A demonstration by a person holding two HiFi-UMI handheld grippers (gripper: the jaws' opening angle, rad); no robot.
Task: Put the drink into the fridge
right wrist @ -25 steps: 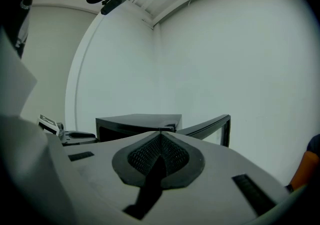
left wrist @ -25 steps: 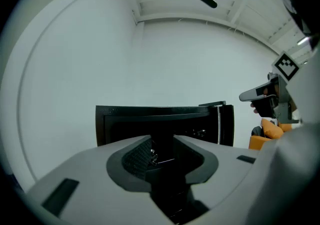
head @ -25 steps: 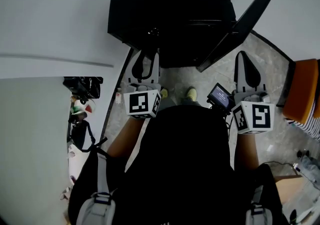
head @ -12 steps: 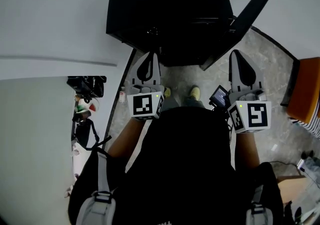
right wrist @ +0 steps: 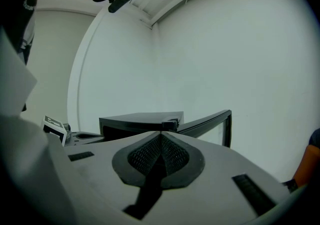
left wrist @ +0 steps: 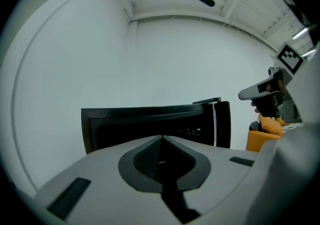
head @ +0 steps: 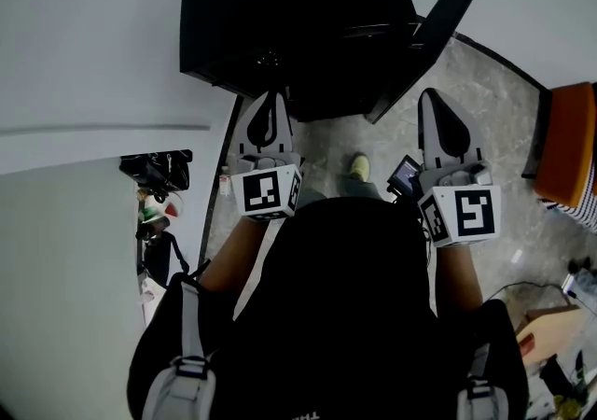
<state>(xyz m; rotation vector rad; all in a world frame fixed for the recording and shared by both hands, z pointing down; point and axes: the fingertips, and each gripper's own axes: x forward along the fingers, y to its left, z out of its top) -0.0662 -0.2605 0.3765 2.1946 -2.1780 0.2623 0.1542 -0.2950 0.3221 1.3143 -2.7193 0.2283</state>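
A black mini fridge stands on the floor against the white wall, its door swung open to the right. Its inside is dark and I see no drink anywhere. My left gripper is shut and empty, its tip just in front of the fridge's opening. My right gripper is also shut and empty, level with the left one and near the open door. In the left gripper view the closed jaws point at the fridge. The right gripper view shows shut jaws before the door.
An orange chair stands at the right on the stone floor. A white counter or wall fills the left, with cluttered small items beside it. The person's shoe and a small screen lie between the grippers.
The left gripper's jaws have come together with nothing between them. Both grippers now reach a little closer to the fridge in the head view.
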